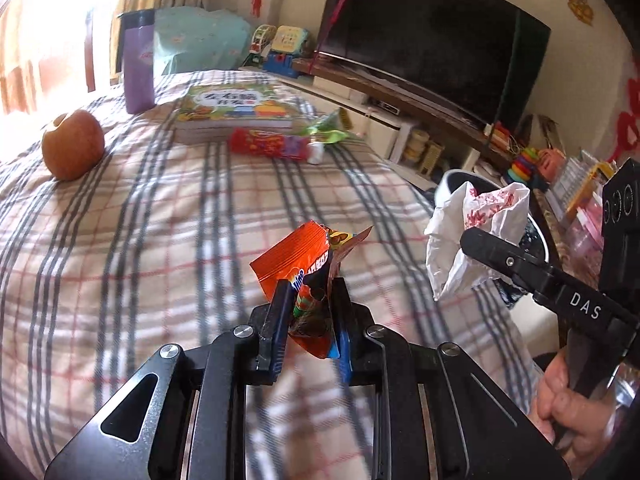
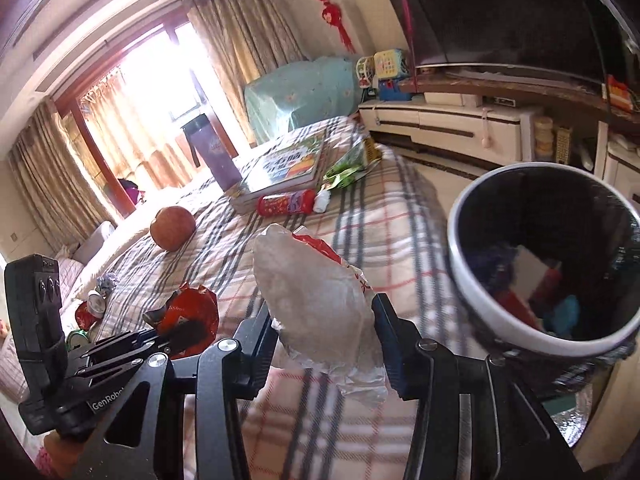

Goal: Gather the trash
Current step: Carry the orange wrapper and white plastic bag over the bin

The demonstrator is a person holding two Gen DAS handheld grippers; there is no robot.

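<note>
My left gripper is shut on an orange snack wrapper and holds it above the plaid tablecloth. It also shows in the right wrist view at the lower left. My right gripper is shut on a crumpled white paper bag with red print, also seen in the left wrist view. A dark trash bin with a white rim stands just right of the table edge, with trash inside. A red tube wrapper and a green wrapper lie further back on the table.
On the plaid table are an apple, a purple bottle and a stack of books. A TV on a low cabinet stands beyond the table's right edge. Small items lie at the table's left edge.
</note>
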